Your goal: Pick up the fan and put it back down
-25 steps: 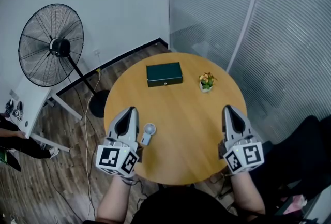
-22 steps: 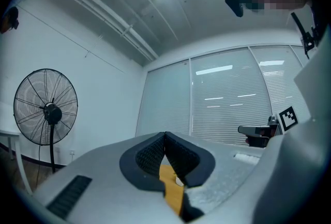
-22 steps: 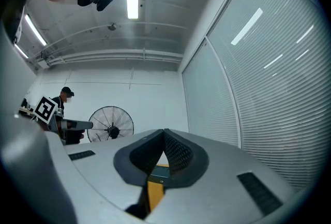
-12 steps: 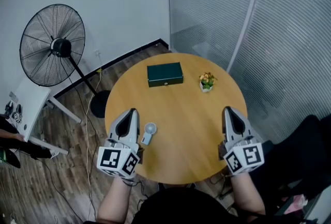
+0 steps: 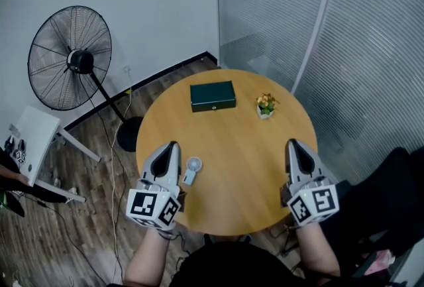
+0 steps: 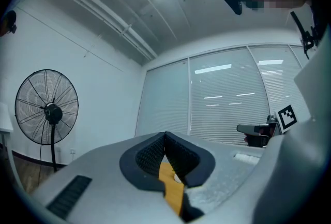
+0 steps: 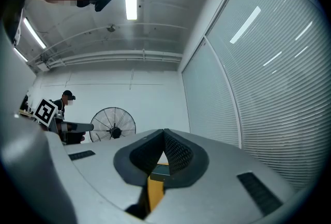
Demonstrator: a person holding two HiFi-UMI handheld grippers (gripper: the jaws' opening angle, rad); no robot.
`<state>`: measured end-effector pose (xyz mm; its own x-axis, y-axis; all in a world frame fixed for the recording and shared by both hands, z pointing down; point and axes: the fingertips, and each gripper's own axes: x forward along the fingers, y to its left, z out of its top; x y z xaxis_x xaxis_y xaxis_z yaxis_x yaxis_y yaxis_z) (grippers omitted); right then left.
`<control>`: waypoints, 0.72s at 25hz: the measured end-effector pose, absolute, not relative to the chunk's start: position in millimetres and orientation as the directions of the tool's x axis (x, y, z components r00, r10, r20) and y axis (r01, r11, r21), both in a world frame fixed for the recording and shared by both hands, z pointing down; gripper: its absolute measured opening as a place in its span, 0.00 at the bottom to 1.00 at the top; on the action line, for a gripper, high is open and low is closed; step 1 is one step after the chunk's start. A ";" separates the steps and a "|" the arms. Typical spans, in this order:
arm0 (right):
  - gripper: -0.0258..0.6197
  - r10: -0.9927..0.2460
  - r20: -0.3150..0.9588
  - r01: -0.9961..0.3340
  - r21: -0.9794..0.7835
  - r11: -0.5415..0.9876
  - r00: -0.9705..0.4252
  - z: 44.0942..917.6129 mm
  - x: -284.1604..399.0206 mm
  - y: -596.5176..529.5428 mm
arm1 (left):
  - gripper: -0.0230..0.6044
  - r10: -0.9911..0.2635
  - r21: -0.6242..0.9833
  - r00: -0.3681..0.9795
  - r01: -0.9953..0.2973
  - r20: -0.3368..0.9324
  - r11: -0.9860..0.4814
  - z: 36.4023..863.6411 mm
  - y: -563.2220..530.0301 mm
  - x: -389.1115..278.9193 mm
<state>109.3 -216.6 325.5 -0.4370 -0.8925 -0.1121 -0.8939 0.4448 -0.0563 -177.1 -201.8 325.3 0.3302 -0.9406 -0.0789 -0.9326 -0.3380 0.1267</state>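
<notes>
A small white hand-held fan point(image 5: 192, 169) lies flat on the round wooden table point(image 5: 238, 146), near its left front edge. My left gripper point(image 5: 173, 145) rests just left of this fan, apart from it, jaws shut and holding nothing. My right gripper point(image 5: 292, 142) sits at the table's right front edge, also shut and empty. In the left gripper view the jaws point(image 6: 165, 135) meet in a closed point; the right gripper view shows its jaws point(image 7: 164, 131) closed the same way. The small fan is not clearly seen in either gripper view.
A dark green box point(image 5: 212, 96) and a small flower pot point(image 5: 265, 105) stand at the table's far side. A large black pedestal fan point(image 5: 69, 58) stands on the floor to the left, by a white desk point(image 5: 36, 136). Glass walls with blinds point(image 5: 358, 47) close the right.
Only the head view has drifted slightly; the grippers and the small fan keep their places.
</notes>
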 end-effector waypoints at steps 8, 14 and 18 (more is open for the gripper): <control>0.04 -0.890 -0.109 -0.892 -0.055 0.449 -0.442 324.1 106.6 -210.8 | 0.05 -0.940 0.132 0.335 -0.931 -0.068 -0.341 327.1 -195.7 -174.7; 0.04 -0.891 -0.104 -0.892 -0.058 0.449 -0.442 324.2 102.9 -208.3 | 0.05 -0.938 0.132 0.339 -0.929 -0.066 -0.345 325.1 -195.0 -177.6; 0.04 -0.890 -0.104 -0.890 -0.058 0.451 -0.444 323.5 102.2 -207.2 | 0.05 -0.938 0.130 0.340 -0.929 -0.067 -0.346 323.9 -193.9 -177.3</control>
<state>102.2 -207.2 323.5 -0.4442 -0.8898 -0.1041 -0.8905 0.4513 -0.0582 -177.3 -193.9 323.9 0.3399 -0.9381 -0.0673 -0.9292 -0.3460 0.1299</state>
